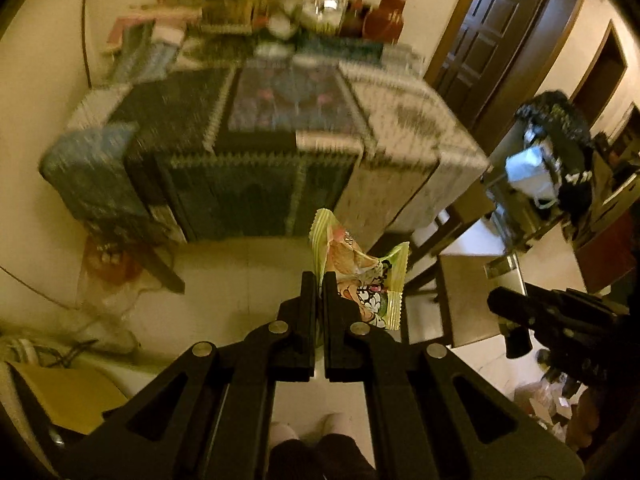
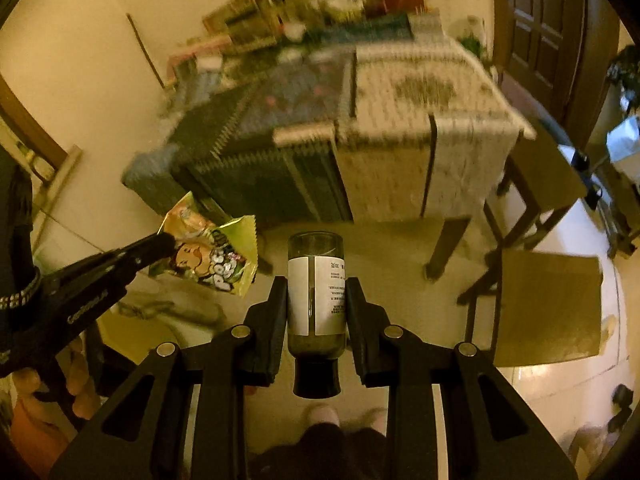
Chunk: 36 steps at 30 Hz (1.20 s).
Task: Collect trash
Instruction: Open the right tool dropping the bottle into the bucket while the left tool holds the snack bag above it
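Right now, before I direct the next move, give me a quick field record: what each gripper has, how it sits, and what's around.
left gripper: shut on snack wrapper, pinched at its edge, the rest sticking out past the fingertips
right gripper: shut on bottle, clamped on both sides across its white label
bottle orientation: dark cap toward the camera, base pointing away
table: ahead, draped in patterned cloth, clutter at its far end
chair: right of the table
image quality: background motion-blurred
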Motion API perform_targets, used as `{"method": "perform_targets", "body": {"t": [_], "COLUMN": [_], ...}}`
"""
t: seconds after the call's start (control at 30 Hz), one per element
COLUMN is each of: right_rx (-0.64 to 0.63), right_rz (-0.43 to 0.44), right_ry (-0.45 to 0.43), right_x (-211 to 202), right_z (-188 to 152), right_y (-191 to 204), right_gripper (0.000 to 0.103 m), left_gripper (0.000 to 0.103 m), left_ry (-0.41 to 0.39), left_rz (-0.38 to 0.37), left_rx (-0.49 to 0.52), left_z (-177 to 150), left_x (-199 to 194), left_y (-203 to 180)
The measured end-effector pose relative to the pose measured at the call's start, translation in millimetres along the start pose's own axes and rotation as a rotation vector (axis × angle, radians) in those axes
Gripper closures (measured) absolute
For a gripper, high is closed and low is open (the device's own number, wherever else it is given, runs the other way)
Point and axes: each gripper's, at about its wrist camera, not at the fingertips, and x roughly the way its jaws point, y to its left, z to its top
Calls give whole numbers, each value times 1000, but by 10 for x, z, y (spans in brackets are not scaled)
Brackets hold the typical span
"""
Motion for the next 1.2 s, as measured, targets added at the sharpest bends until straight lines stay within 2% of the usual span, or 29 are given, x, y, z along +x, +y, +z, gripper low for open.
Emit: {"method": "perform_targets", "body": {"t": [0.13, 0.4, 0.53, 0.7, 0.77, 0.83, 1.13, 1.2], "right_rx": [11, 12, 4, -43, -50, -46, 46, 58], "right_rz": [1, 8, 12, 33, 53, 42, -32, -46], "right_ry": [74, 175, 209, 208, 194, 203, 225, 229], "right_x": [474, 1527, 2030, 2540, 2639, 2750, 2925, 2892], "right_z": [-178, -527, -640, -751, -771, -783, -841, -853], "right_y": [-229, -515, -587, -592, -588, -585, -861, -919], "right_gripper": [77, 77, 77, 77, 75, 50, 50, 50], "left_gripper": [102, 102, 102, 102, 102, 102, 102, 96], "left_ry": [65, 187, 216, 224, 233, 241, 279, 293], "left_rz": [29, 61, 81, 107, 102, 106, 54, 17], "left_rx": [-9, -101, -124, -112, -112, -102, -89, -72], "left_z": [-221, -806, -1050, -1281, -1352, -1407, -1470, -1463], "left_x": [580, 1749, 2179, 2584, 2718, 2830, 3193, 3256], "left_y": [43, 444, 613, 762, 805, 820, 685, 592]}}
